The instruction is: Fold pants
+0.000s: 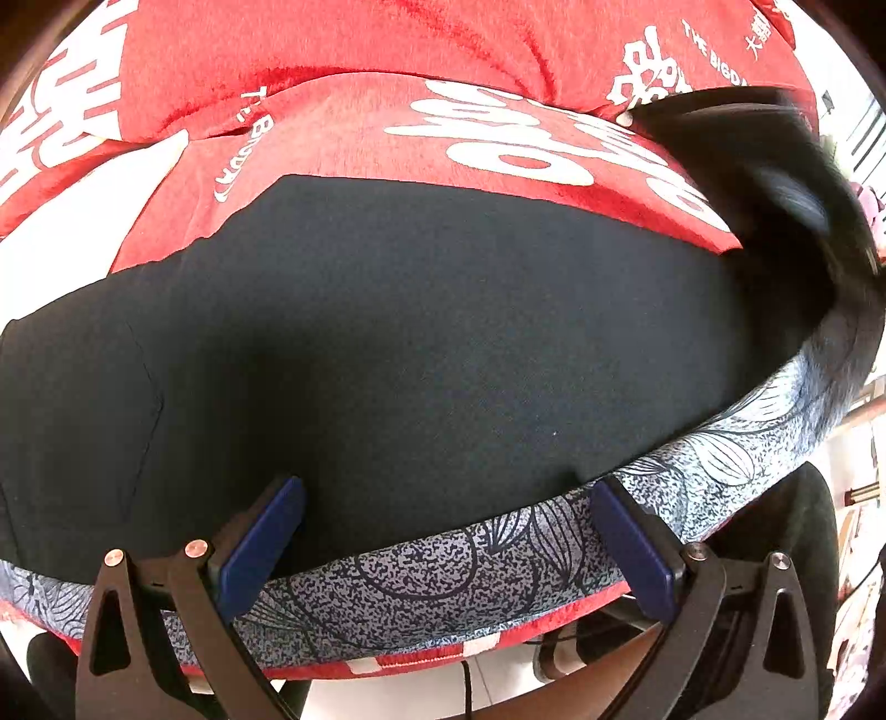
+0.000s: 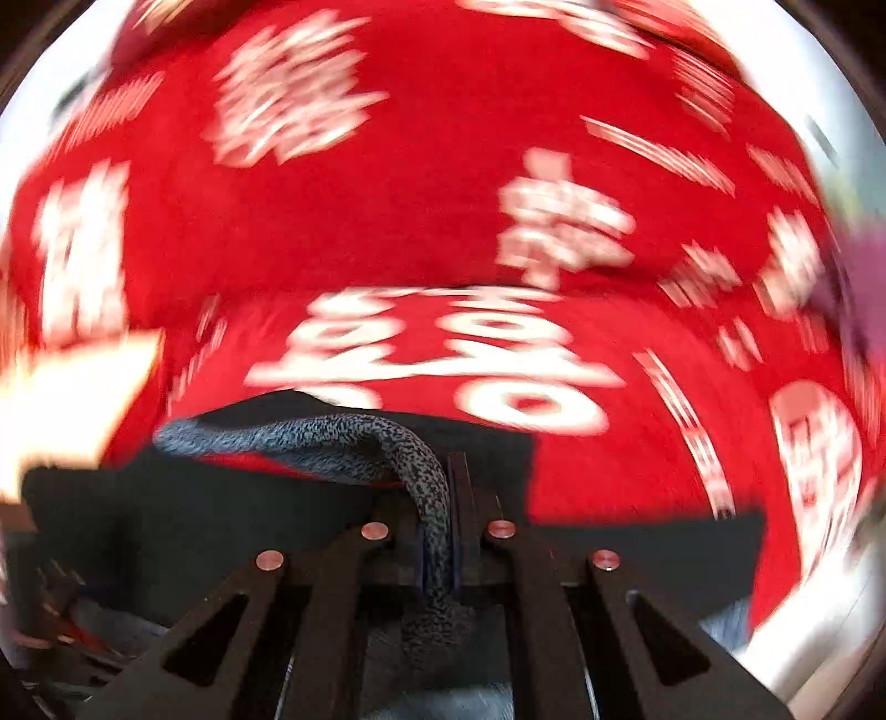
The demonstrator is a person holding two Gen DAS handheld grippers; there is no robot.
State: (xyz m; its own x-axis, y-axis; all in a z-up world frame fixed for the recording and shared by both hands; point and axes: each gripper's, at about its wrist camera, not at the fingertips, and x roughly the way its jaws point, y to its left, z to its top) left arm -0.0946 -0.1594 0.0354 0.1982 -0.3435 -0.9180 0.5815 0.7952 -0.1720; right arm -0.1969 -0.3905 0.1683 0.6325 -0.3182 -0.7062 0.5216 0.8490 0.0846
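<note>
Red cloth (image 1: 343, 50) printed with white lettering is covering the work surface and filling the background of both views. One pair of dark pants (image 1: 387, 343) is lying flat across it, with its patterned grey waistband (image 1: 443, 559) running along the near edge.

The left gripper (image 1: 443, 531) is hovering at that edge with its jaws standing wide apart, straddling a stretch of the waistband; its blue pads (image 1: 260, 531) are gripping nothing. The right gripper (image 2: 440, 548) is pinching the waistband (image 2: 343, 437) between jaws drawn narrow, and the band is arching up out of them. The right wrist view is heavily smeared, which suggests that hand is moving quickly. A dark blurred shape (image 1: 775, 183) at the far right of the left view may be lifted pants fabric, though I cannot tell for certain.

Judging by the layout, the fold is in its early part: the garment is mostly spread out, only one end appears to be raised, and no finished crease is showing. Carrying the held end over and flattening it is probably what is left.

Counted: one pair of pants, one cloth, two grippers.
</note>
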